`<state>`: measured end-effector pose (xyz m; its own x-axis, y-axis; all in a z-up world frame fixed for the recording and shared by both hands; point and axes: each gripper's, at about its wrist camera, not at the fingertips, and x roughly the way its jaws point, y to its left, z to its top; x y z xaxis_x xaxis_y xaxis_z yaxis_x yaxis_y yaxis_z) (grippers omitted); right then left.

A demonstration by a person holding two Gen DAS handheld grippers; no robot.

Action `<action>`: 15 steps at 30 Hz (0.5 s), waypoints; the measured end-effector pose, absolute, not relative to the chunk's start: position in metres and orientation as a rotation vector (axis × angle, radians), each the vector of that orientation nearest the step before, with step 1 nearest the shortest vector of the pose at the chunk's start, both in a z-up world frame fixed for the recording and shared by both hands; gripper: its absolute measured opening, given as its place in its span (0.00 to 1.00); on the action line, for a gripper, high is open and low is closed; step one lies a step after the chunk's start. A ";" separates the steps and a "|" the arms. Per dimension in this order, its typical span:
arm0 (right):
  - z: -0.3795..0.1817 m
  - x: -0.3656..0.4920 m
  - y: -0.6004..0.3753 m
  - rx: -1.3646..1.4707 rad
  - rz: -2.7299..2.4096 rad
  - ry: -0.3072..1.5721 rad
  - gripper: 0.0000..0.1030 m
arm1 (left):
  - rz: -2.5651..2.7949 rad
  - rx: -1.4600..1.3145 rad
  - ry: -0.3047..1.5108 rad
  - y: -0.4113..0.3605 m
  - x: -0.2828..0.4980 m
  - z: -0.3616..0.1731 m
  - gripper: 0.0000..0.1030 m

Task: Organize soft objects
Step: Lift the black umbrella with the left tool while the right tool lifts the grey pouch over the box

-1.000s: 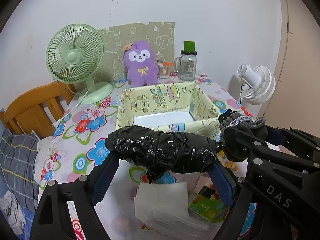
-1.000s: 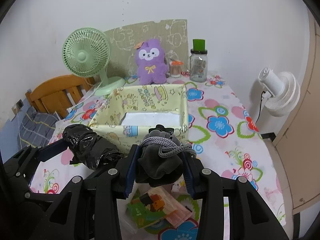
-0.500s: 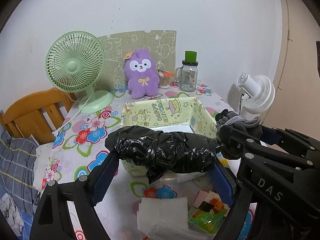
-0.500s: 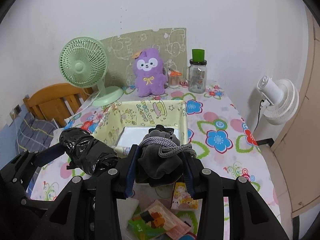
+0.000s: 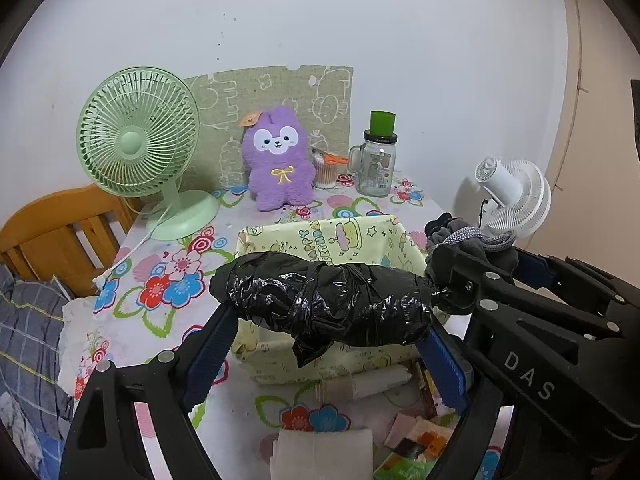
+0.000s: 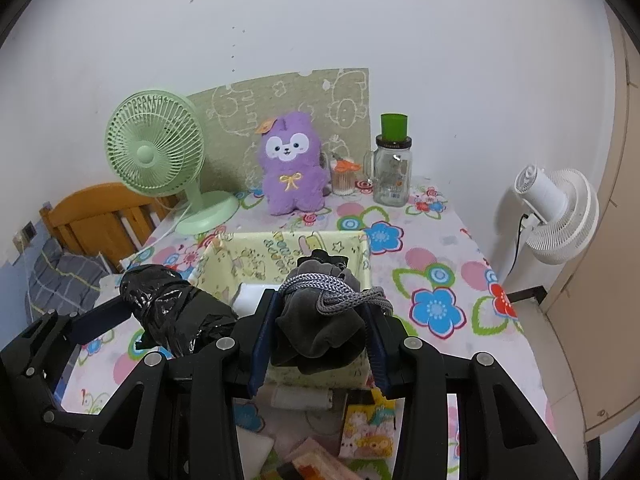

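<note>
We see the left claw (image 5: 326,334), jaws spread wide, clamped lengthwise on a black plastic-wrapped soft bundle (image 5: 324,304) held above the near wall of a pale yellow cartoon-print fabric bin (image 5: 352,236). Just to its right, the right claw (image 6: 320,332), jaws close together, pinches a dark grey drawstring pouch (image 6: 320,320) over the same bin. The bin stands on the flower-patterned worktop (image 6: 436,280). At the far edge stand a green desk fan (image 5: 138,148), a purple plush toy (image 5: 280,160) and a glass mug-jar with a green lid (image 5: 378,160).
</note>
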<state>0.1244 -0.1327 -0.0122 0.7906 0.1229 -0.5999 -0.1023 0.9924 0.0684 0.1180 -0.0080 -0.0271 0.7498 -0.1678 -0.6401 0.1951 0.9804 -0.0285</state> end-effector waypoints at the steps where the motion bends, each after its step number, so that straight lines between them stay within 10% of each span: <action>1: -0.011 0.127 -0.133 0.032 0.120 0.643 0.43 | -0.195 0.041 0.694 -0.008 0.121 -0.027 0.87; 15: -0.019 0.171 -0.135 0.052 0.115 0.651 0.43 | -0.187 0.050 0.728 -0.010 0.165 -0.037 0.87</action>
